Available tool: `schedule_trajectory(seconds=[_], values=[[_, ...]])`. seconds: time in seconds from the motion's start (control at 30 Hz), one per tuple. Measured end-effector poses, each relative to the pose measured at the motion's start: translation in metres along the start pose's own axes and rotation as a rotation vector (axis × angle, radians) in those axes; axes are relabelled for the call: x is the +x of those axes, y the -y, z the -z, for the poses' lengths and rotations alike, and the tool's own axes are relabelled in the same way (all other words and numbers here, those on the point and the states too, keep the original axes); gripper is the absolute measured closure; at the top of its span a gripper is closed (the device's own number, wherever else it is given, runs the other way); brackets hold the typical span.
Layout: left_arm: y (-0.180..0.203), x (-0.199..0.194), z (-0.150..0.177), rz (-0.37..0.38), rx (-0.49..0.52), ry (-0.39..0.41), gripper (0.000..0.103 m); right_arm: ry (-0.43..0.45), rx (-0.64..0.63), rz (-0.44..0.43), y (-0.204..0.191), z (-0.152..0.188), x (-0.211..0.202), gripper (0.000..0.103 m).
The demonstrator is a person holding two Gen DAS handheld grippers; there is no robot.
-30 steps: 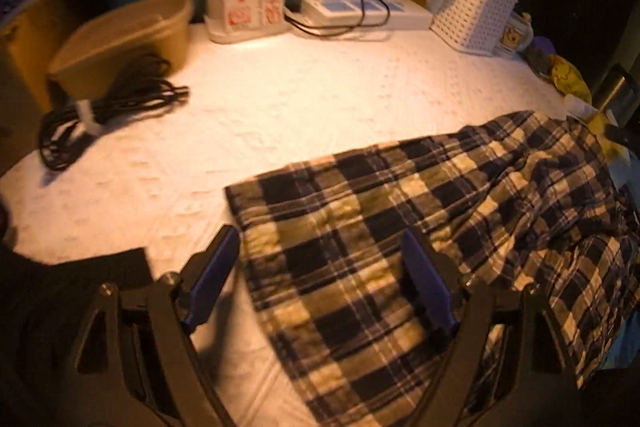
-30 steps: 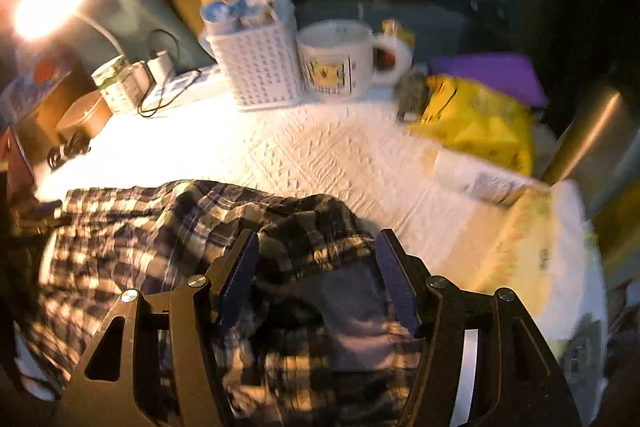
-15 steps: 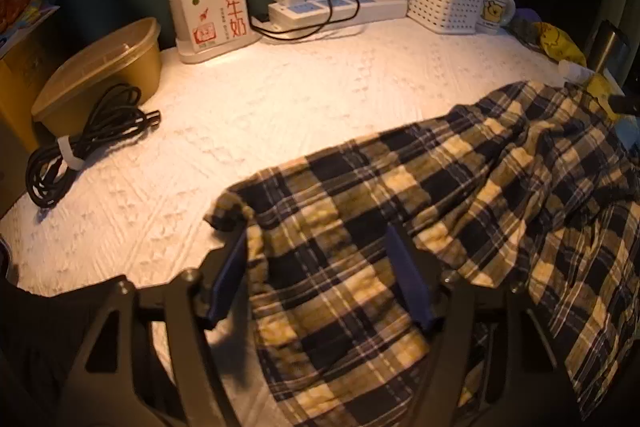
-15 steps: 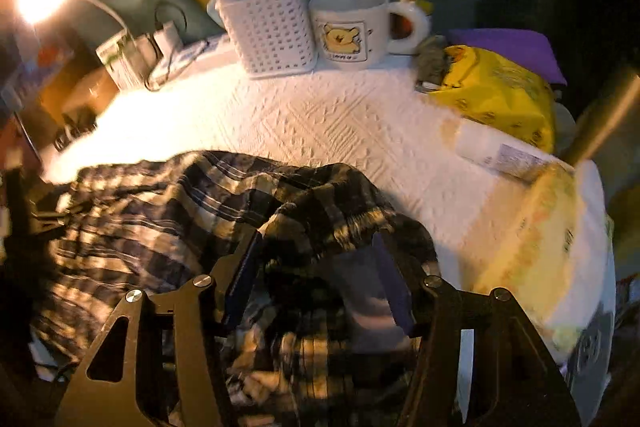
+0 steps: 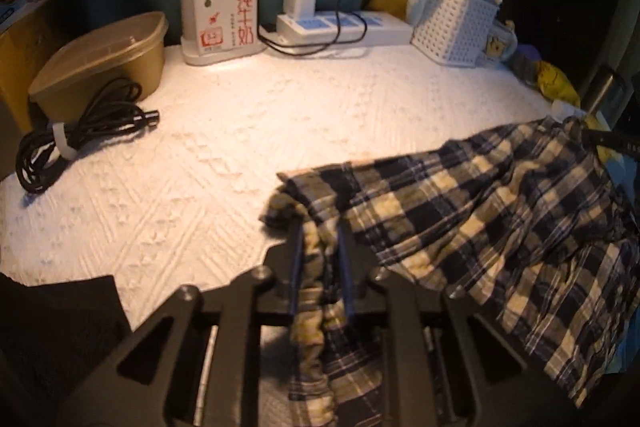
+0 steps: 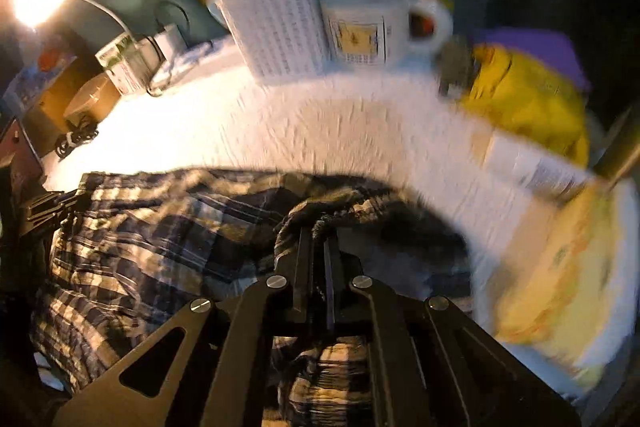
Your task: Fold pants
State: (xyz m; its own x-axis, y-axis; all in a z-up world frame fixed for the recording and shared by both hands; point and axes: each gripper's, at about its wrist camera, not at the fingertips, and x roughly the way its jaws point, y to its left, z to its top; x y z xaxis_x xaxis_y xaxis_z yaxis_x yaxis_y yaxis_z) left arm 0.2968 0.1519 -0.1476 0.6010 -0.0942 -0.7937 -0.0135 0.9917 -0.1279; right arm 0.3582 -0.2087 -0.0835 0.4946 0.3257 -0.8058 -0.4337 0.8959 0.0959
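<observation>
At the table's left: I am seeing a coiled black cable (image 5: pixel 76 139) lying beside a tan lidded tub (image 5: pixel 104 63), smooth and rounded, with a milk carton (image 5: pixel 224 3) and a white power strip (image 5: pixel 344 27) standing behind them.
Left tongs (image 5: pixel 320 227): they are closing on a bunched corner of the pants (image 5: pixel 500 227), and gathered cloth is sitting between the pads.
Pants: they are lying across the white embossed table (image 5: pixel 240 147) cover, dark-and-cream plaid, soft and thin, rumpled; part of them is hanging over the near edge below my tongs.
Long axis: it is running side to side, from the corner under my left hand toward the end under my right.
Key relation: each end is lying directly ahead of its own tongs, so neither hand is nearer; I am judging that the coming fold turns on carrying one end along that axis toward the other.
Right tongs (image 6: pixel 318 227): they are clenched tight on a dark ridge of plaid cloth.
Beyond the right tongs: a white lattice basket (image 6: pixel 276 31), a glossy mug (image 6: pixel 364 23) and a crinkled yellow bag (image 6: pixel 520 99) are standing well apart from the cloth.
</observation>
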Motion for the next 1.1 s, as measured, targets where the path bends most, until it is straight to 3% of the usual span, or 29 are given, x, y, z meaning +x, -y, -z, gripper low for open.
schedule_trajectory(seconds=[0.17, 0.27, 0.3, 0.4, 0.47, 0.53, 0.67, 0.8, 0.87, 0.9, 0.93, 1.0, 1.1], values=[[0.003, 0.002, -0.002, 0.005, 0.014, 0.008, 0.09, 0.028, -0.034, 0.16, 0.046, -0.008, -0.01, 0.098], [0.005, 0.004, -0.002, 0.007, 0.011, 0.008, 0.09, -0.126, -0.045, 0.146, 0.064, -0.009, 0.018, 0.098], [0.005, 0.005, -0.003, 0.008, 0.008, 0.009, 0.09, -0.132, -0.053, 0.154, 0.064, -0.007, 0.022, 0.097], [0.001, 0.004, -0.002, 0.004, 0.001, 0.016, 0.09, -0.107, -0.105, 0.175, 0.056, -0.006, 0.019, 0.086], [-0.001, 0.001, -0.001, 0.02, -0.006, 0.016, 0.09, -0.067, -0.108, 0.186, 0.055, -0.009, 0.006, 0.062], [-0.001, -0.002, -0.001, 0.025, 0.003, 0.02, 0.09, -0.025, -0.09, 0.182, 0.057, -0.017, -0.01, 0.052], [0.002, 0.0, -0.002, 0.035, 0.023, 0.002, 0.09, -0.02, -0.07, 0.177, 0.063, -0.036, -0.006, 0.052], [0.003, 0.013, 0.0, 0.085, 0.012, -0.039, 0.09, -0.15, -0.013, 0.022, 0.068, -0.043, 0.045, 0.052], [0.002, 0.013, 0.001, 0.098, 0.002, -0.023, 0.09, -0.189, -0.022, 0.003, 0.062, -0.038, 0.063, 0.052], [0.0, 0.012, 0.001, 0.105, -0.005, -0.023, 0.09, -0.15, -0.044, 0.027, 0.057, -0.036, 0.061, 0.057], [-0.001, 0.012, 0.001, 0.107, -0.008, -0.02, 0.093, -0.151, -0.057, 0.032, 0.053, -0.035, 0.061, 0.078], [-0.003, 0.011, -0.002, 0.094, -0.004, -0.006, 0.095, -0.12, -0.097, 0.031, 0.043, -0.034, 0.054, 0.081], [-0.004, 0.002, -0.018, 0.077, 0.026, 0.039, 0.096, -0.03, -0.134, 0.102, 0.033, -0.041, 0.04, 0.088]])
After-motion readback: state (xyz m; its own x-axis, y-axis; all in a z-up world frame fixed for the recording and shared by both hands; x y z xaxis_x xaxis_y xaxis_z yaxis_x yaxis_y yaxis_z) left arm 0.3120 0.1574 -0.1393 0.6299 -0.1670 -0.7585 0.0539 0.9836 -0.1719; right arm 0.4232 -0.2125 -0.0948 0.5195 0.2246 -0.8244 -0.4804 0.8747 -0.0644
